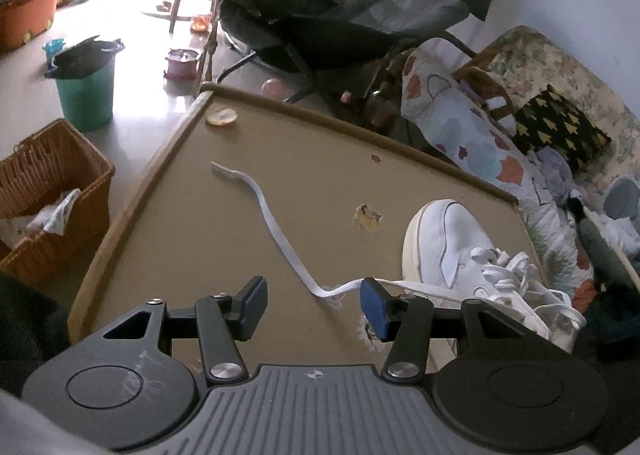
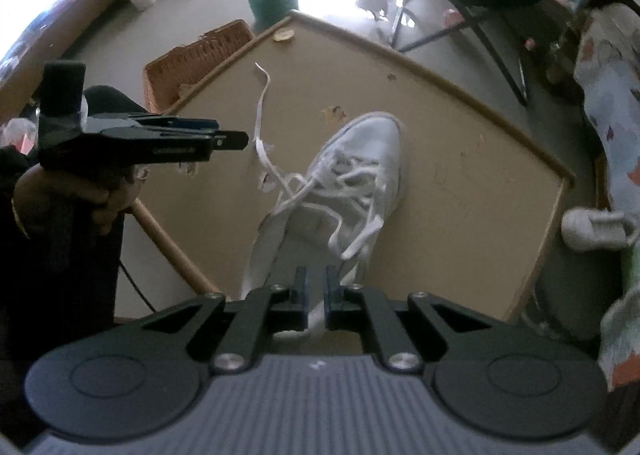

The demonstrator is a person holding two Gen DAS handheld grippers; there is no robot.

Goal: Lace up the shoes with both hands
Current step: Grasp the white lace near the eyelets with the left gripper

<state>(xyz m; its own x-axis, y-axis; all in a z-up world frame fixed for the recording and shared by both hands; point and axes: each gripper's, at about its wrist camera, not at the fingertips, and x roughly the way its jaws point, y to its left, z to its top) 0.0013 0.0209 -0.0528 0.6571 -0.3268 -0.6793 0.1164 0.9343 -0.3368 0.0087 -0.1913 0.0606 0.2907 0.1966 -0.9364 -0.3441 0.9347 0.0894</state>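
A white shoe (image 2: 344,175) lies on the tan bench (image 1: 224,231), with its toe toward the far edge and its heel at the near edge, close to the right corner. The laces over the tongue are loose and crossed without order, and no bow can be seen. One long lace end (image 1: 272,223) runs away from the shoe across the bench toward the far left corner and lies flat there. A shorter lace end (image 2: 360,243) hangs over the right side of the shoe.

The left claw (image 1: 314,301) stands wide open at the near edge and holds nothing; the long lace passes just behind its right pad, but I cannot tell if it touches. The right claw (image 2: 316,289) is over the heel part of the shoe, its pads narrowly apart; something white shows between them, and I cannot tell if it is gripped.

In my judgement the lace is flat, soft and very light, so it will bend and slip easily and will not push through an eyelet unless it is taken near the stiff tip. The best hold is close to the tip of each end. The shoe is light and may slide on the smooth bench when a lace is pulled, so one claw should steady it.
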